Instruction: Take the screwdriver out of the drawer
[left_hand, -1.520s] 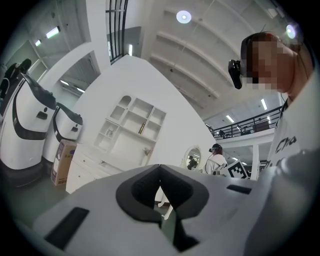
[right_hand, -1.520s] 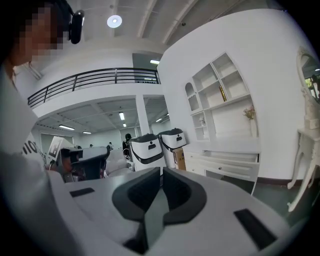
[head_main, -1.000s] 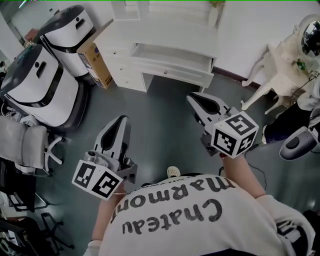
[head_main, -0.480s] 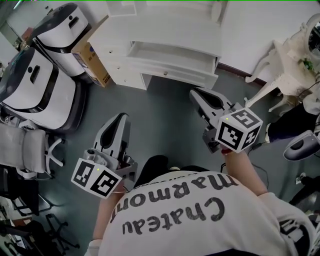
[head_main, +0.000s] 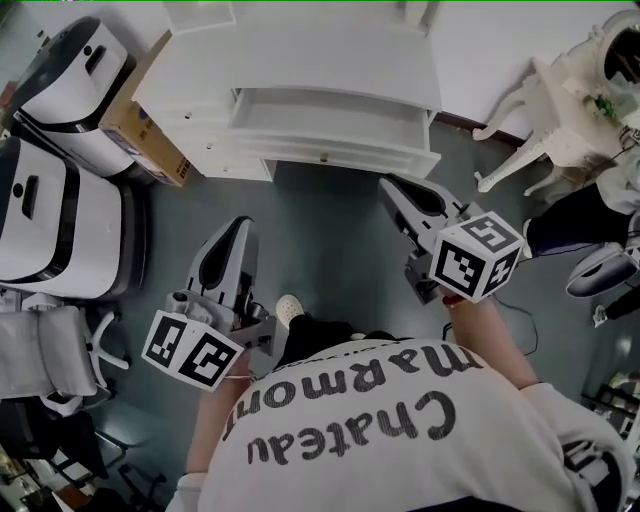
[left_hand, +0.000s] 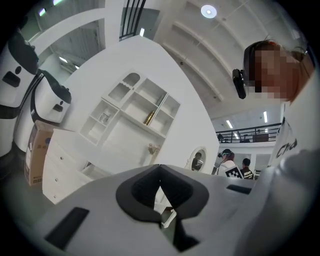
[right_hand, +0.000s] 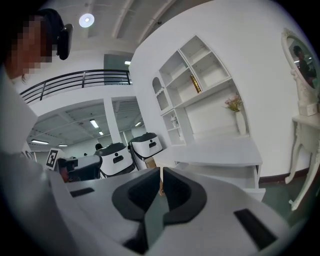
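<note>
A white desk (head_main: 300, 55) stands ahead with its shallow drawer (head_main: 330, 122) pulled open. What I can see of the drawer's inside looks white and bare, and no screwdriver shows in any view. My left gripper (head_main: 240, 224) is held over the grey floor, short of the desk's left part, with its jaws together and nothing between them. My right gripper (head_main: 386, 186) points at the drawer's right end, just short of its front; it is shut and empty too. In the right gripper view the drawer (right_hand: 235, 175) lies beyond the shut right gripper (right_hand: 161, 171). The left gripper (left_hand: 160, 168) faces the desk and the shelves above it.
Two white and black machines (head_main: 45, 210) and a cardboard box (head_main: 140, 125) stand left of the desk. A white carved side table (head_main: 560, 110) is at the right, an office chair (head_main: 50, 350) at the lower left. The person's shoe (head_main: 288, 308) is on the floor between the grippers.
The desk and its open drawer have come closer as the person stepped toward them. Both grippers moved forward with the person, still shut. A foot has swung forward.
</note>
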